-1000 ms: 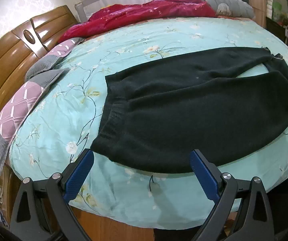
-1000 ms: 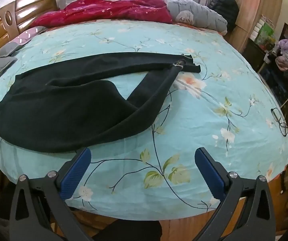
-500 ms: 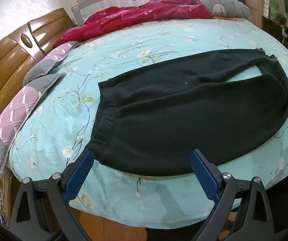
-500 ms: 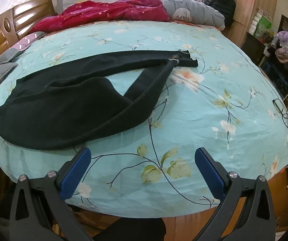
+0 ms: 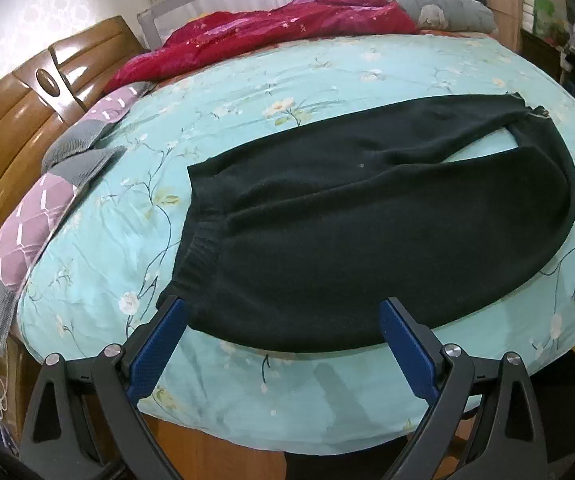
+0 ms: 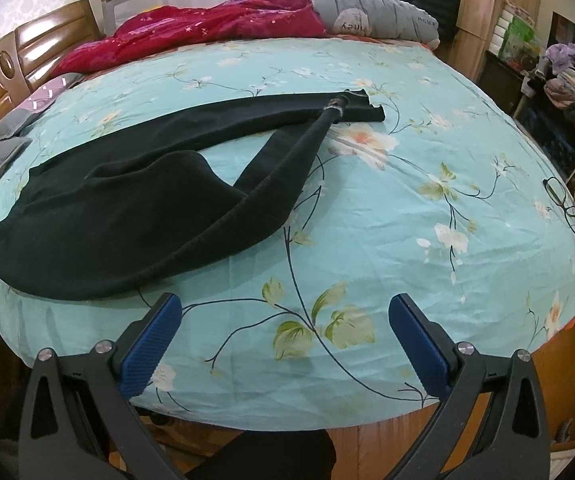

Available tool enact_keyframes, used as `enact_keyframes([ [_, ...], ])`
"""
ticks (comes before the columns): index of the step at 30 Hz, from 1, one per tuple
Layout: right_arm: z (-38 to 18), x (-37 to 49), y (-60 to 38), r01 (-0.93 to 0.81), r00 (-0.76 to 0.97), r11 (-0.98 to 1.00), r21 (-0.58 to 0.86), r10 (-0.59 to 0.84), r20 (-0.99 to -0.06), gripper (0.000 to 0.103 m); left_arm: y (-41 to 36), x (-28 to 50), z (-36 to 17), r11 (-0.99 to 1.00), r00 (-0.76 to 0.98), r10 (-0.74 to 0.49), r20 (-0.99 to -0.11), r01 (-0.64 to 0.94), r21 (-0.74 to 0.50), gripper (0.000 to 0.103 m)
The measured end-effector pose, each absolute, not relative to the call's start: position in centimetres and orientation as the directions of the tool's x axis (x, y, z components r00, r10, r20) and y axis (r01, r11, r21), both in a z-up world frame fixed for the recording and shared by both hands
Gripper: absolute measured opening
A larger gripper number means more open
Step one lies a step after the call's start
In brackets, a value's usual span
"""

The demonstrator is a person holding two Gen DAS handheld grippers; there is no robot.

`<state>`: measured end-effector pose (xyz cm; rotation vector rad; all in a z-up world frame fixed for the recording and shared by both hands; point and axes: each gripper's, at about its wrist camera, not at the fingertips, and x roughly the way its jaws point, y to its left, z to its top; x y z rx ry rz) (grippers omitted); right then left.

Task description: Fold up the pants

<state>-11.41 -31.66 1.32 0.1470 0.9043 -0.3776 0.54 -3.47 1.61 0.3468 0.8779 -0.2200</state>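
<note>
Bedroom, with a wide bed [image 6: 427,240] under a teal flowered sheet filling both views; a wooden headboard [image 5: 27,120] stands along its left edge. One pair of black pants [image 5: 367,232] lies flat near the front edge of the bed, toward its left side. The elastic waistband [image 5: 197,248] points to the headboard edge and the two legs run rightward, meeting at the cuffs [image 6: 351,110] near the middle of the bed, with a sliver of sheet showing between them. Spread out this way, the pants look ready for a lengthwise fold, one leg onto the other, which has not begun. Two claws are in view, one per hand. The left claw [image 5: 283,320] is wide open and holds nothing; it hovers at the front edge with its left finger just beside the waistband's front corner, probably lined up to take that corner. The right claw [image 6: 285,320] is also wide open and empty, over bare sheet at the front edge, apart from the pants. At the far edge lie one red quilt [image 6: 207,28] and one grey pillow [image 6: 371,16]. One pair of glasses [image 6: 563,204] rests near the right edge, clear of the work.
</note>
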Motion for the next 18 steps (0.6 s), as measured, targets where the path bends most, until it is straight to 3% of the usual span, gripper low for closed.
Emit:
enact_keyframes([
  [11,0.8,-11.3,-33.0,0.422,0.524,0.906,-0.027,-0.268,-0.808,0.103,-0.3,2.5,1.2,0.958,0.583,-0.041,-0.811,0.253,0.133,0.097],
  [18,0.7,-10.4,-34.0,0.442,0.504,0.897,-0.013,-0.261,-0.824,0.103,5.4,5.8,4.1,0.993,0.606,0.008,-0.795,0.088,0.077,0.097],
])
